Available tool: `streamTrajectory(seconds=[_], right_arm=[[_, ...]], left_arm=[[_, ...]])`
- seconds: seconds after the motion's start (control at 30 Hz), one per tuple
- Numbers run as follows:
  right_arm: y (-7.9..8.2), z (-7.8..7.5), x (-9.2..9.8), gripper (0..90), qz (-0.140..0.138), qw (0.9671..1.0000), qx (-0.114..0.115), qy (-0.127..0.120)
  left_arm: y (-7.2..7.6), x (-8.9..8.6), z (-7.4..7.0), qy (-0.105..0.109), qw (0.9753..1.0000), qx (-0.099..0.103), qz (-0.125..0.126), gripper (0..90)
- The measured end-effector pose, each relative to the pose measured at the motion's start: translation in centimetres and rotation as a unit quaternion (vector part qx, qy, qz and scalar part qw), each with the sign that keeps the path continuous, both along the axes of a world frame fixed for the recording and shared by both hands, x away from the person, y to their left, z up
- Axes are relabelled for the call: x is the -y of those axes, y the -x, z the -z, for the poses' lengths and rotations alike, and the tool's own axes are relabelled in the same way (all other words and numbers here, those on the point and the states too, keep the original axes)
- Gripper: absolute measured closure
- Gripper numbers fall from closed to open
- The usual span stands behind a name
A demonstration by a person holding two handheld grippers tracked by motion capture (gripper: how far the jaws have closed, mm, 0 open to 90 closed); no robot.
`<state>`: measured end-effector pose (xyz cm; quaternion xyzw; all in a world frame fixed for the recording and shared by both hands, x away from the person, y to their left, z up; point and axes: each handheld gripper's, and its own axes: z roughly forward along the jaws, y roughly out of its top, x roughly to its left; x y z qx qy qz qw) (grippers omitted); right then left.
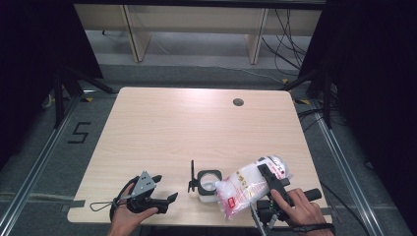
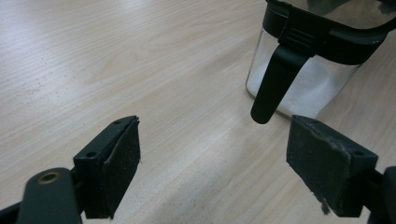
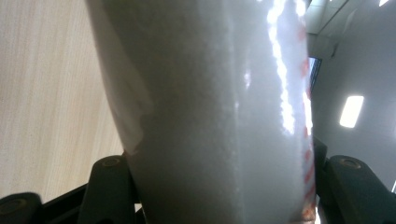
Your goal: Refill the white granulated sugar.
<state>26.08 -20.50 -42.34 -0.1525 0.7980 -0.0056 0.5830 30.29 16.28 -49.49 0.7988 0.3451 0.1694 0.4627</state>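
Observation:
A clear jar [image 1: 208, 186] with a black rim and a flipped-up lid [image 1: 192, 177] stands near the table's front edge; in the left gripper view the jar [image 2: 299, 84] holds white grains at its bottom, and a black clasp [image 2: 275, 84] hangs down its side. My left gripper [image 1: 164, 199] rests low to the jar's left, open and empty, its pads [image 2: 119, 168] wide apart. A plastic bag of white grains [image 1: 246, 189] with red print is tilted over the jar's right side. My right gripper [image 1: 270, 179] is shut on the bag [image 3: 219, 116].
The pale wooden table [image 1: 196, 128] has a round cable hole [image 1: 238, 102] at its far right. Black stands and cables flank the table on the floor. A wooden bench frame stands beyond the far edge.

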Motion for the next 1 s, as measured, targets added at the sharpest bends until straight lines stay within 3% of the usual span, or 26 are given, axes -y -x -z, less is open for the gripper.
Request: streamTrajectory(seconds=[0.03,0.1,0.13,0.17,0.23,0.33,0.4,0.43,0.47,0.5,0.53,0.57,0.63,0.67,0.73,0.77,0.8,0.9,1.0], right_arm=[[0.0,0.0,0.0,42.7,-0.001,1.0,0.002,0.005],[-0.6,-0.3,-0.3,42.7,-0.053,0.9977,0.016,0.04],[0.0,0.0,-0.1,42.7,0.0,0.9999,0.005,0.012],[0.1,0.1,0.0,42.7,0.005,1.0,0.002,0.007],[0.0,0.0,0.0,42.7,0.002,1.0,0.003,0.007],[0.0,0.1,-0.1,42.7,-0.002,0.9999,0.003,0.012],[0.0,0.1,0.0,42.7,-0.002,1.0,0.002,0.003],[0.1,0.2,0.0,42.7,0.004,1.0,0.002,0.002],[0.0,0.3,0.0,42.7,-0.007,0.9999,0.012,-0.003],[0.1,0.4,0.1,42.7,0.006,0.9999,0.004,-0.011],[0.0,0.1,0.0,42.7,-0.004,1.0,0.008,0.001],[0.1,0.3,0.0,42.7,0.004,0.9999,0.006,-0.011],[0.1,-0.2,-0.2,42.7,-0.009,0.9996,0.01,0.026],[-0.6,-0.7,-0.6,42.7,-0.059,0.9962,0.009,0.063],[-0.7,-0.9,-0.7,42.7,-0.068,0.9951,0.01,0.071],[0.1,-0.2,-0.3,42.7,-0.005,0.9996,0.01,0.024],[0.1,0.0,-0.2,42.7,-0.005,0.9998,0.015,0.012],[0.2,-0.2,-0.1,42.8,-0.001,0.9999,0.009,0.01],[0.0,0.0,-0.2,42.9,-0.01,0.9994,0.022,0.023]], left_arm=[[0.0,0.1,0.0,0.003,1.0,0.001,-0.001,17.0],[0.0,0.0,0.0,-0.004,1.0,0.002,0.003,17.0],[0.1,0.0,0.0,0.001,1.0,-0.002,-0.001,17.0],[0.1,0.1,0.1,0.006,0.9999,-0.006,-0.005,17.1],[0.1,0.0,0.0,-0.003,1.0,-0.005,-0.004,17.1],[0.1,0.2,0.1,0.015,0.9998,-0.007,-0.008,17.0],[0.1,0.1,0.0,0.005,1.0,-0.006,-0.006,17.1],[0.1,0.1,0.0,0.005,1.0,-0.006,-0.006,17.0],[0.1,0.2,0.1,0.013,0.9999,-0.006,-0.008,17.1],[0.1,0.2,0.1,0.013,0.9999,-0.007,-0.008,17.1],[0.1,0.2,0.1,0.013,0.9999,-0.007,-0.008,17.0],[0.1,0.1,0.0,0.008,0.9999,-0.006,-0.006,17.1],[0.2,0.1,0.0,0.006,1.0,-0.006,-0.004,17.0],[0.1,0.1,0.0,0.008,0.9999,-0.007,-0.006,17.0],[0.1,0.1,0.0,0.009,0.9999,-0.007,-0.007,17.1],[0.1,0.1,0.0,0.008,0.9999,-0.007,-0.006,17.1],[0.2,0.1,0.0,0.006,1.0,-0.006,-0.005,17.1],[0.1,0.2,0.1,0.013,0.9999,-0.006,-0.009,17.1],[0.1,0.1,0.1,0.006,0.9999,-0.006,-0.006,17.1]])
